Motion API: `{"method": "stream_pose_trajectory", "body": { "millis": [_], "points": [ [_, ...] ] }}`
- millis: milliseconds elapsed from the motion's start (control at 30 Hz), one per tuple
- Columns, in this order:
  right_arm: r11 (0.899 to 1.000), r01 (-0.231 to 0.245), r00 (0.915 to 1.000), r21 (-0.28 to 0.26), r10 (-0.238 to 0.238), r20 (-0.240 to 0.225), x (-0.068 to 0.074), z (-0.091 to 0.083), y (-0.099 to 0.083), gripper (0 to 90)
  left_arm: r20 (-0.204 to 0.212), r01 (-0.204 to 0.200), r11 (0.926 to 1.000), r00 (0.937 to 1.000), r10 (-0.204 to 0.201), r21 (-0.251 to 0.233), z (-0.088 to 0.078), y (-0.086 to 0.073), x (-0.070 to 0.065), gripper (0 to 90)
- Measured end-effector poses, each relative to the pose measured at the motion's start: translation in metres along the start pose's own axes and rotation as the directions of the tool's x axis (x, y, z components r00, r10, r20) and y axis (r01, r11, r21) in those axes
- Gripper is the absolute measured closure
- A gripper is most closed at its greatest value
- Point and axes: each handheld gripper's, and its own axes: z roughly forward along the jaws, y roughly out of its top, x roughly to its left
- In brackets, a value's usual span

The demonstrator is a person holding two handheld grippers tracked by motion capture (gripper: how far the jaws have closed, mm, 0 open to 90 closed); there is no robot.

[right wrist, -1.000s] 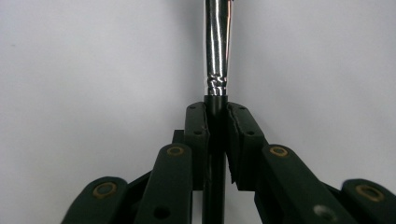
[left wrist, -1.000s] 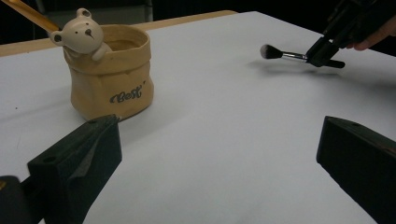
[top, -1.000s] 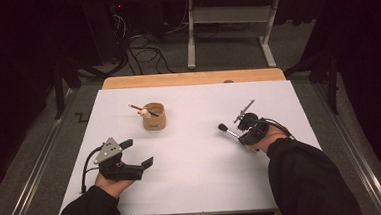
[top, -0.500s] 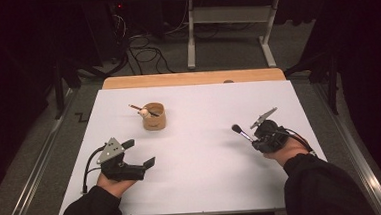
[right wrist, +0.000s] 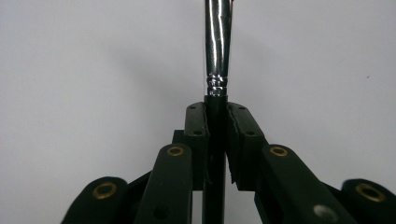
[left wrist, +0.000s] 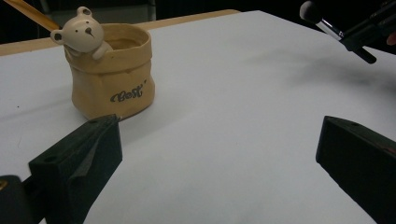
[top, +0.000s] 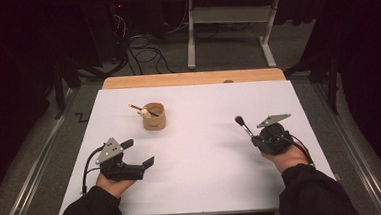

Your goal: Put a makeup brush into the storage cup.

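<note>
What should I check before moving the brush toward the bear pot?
1. Grip: right gripper shut on the makeup brush handle, ok.
2. Brush off the table, bristles leading toward the pot: ok.
3. Bear pot upright on the white sheet: ok.
4. Room in the pot: one wooden-handled stick already leans in it; free space cannot tell.
5. Left gripper open, holding nothing, near the pot's front: ok.
6. Path between brush and pot: bare sheet, ok.

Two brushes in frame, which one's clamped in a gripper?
The black-handled makeup brush with the silver ferrule, shut in the right gripper. The wooden-handled brush stands in the tan bear pot, untouched.
</note>
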Motion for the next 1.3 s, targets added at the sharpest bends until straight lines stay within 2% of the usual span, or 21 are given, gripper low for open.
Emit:
{"method": "stream_pose_trajectory", "body": {
  "millis": [133,300,467,567,667,800,867,1033,1167,1300],
  "points": [
    [0.998,-0.028,0.9995,-0.055,0.028,-0.013,0.000,0.001,-0.002,80.7,-0.002,0.002,1.0000,1.0000,-0.002,0.000,0.000,0.000,0.001,1.1],
    [0.991,-0.067,0.9977,-0.118,0.066,-0.019,-0.001,0.005,-0.009,80.7,-0.003,0.008,1.0000,1.0000,-0.008,-0.003,0.000,0.000,0.001,1.1],
    [0.982,-0.078,0.9970,-0.170,0.076,-0.016,0.000,0.007,-0.016,80.6,-0.002,0.007,0.9999,1.0000,-0.007,-0.013,-0.001,0.000,0.002,1.1],
    [0.972,-0.092,0.9957,-0.214,0.090,-0.021,0.001,0.008,-0.023,80.6,-0.002,0.006,0.9999,1.0000,-0.006,-0.011,-0.001,0.000,0.002,1.1],
    [0.965,-0.085,0.9963,-0.247,0.084,-0.013,0.004,0.008,-0.028,80.6,-0.005,0.010,0.9999,0.9999,-0.010,-0.006,0.000,-0.001,0.003,1.1],
    [0.950,-0.107,0.9942,-0.292,0.099,-0.043,0.007,0.012,-0.037,80.6,-0.011,0.016,0.9999,0.9998,-0.016,0.000,0.002,-0.001,0.005,1.1],
    [0.950,-0.099,0.9950,-0.296,0.091,-0.042,0.009,0.012,-0.038,80.6,-0.013,0.019,0.9998,0.9997,-0.019,0.000,0.002,-0.002,0.005,1.2],
    [0.933,-0.115,0.9932,-0.340,0.102,-0.058,0.009,0.011,-0.043,80.6,-0.015,0.018,0.9998,0.9997,-0.018,-0.003,0.002,-0.001,0.006,1.3],
    [0.927,-0.106,0.9941,-0.360,0.091,-0.060,0.010,0.011,-0.046,80.5,-0.020,0.020,0.9998,0.9996,-0.020,-0.002,0.002,-0.001,0.006,1.3],
    [0.910,-0.108,0.9940,-0.400,0.092,-0.059,0.009,0.008,-0.048,80.5,-0.021,0.016,0.9999,0.9997,-0.016,-0.001,0.001,-0.001,0.005,1.3]
  ]
}}
